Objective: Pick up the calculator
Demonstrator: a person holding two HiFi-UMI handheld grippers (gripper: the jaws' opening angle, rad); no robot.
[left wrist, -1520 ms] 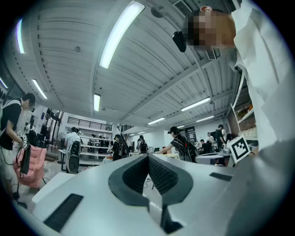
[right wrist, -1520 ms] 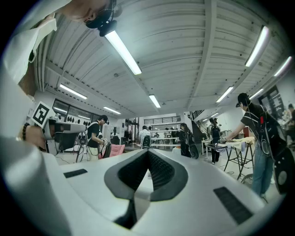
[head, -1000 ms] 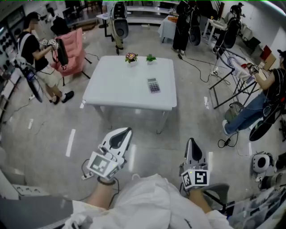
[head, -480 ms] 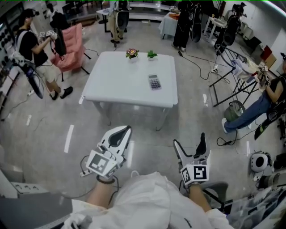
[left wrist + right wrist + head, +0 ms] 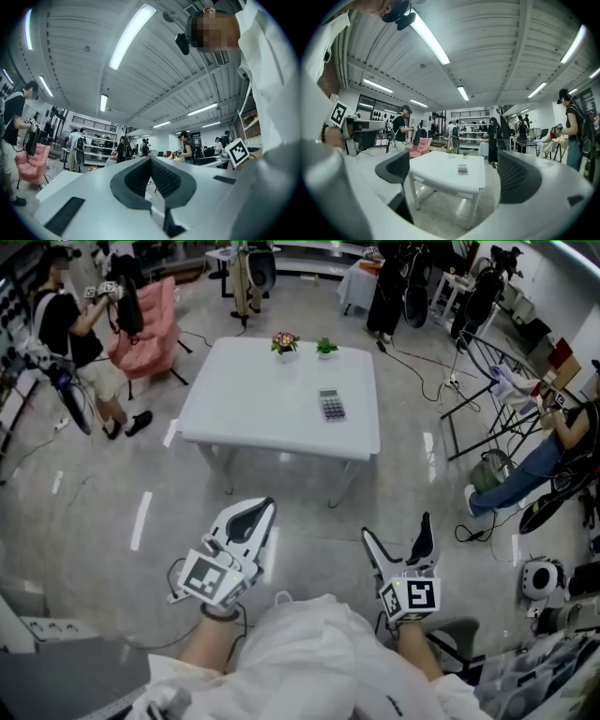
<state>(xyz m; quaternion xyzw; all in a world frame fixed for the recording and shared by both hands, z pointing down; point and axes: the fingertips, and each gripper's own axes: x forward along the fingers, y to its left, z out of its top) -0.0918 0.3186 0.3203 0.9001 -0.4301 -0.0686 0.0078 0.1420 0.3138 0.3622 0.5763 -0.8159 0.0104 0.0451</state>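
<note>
Calculator point(image 5: 331, 405), one; small plants point(image 5: 285, 342), two; white table point(image 5: 253, 399), one.

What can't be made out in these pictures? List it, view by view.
Small grey calculator on the white square table: keys and display too small, head view and right gripper view.
Left gripper view: the shut left gripper, with its white body, fills the lower half, hiding the calculator.
Two tiny potted plants: kind too small to tell.
</note>
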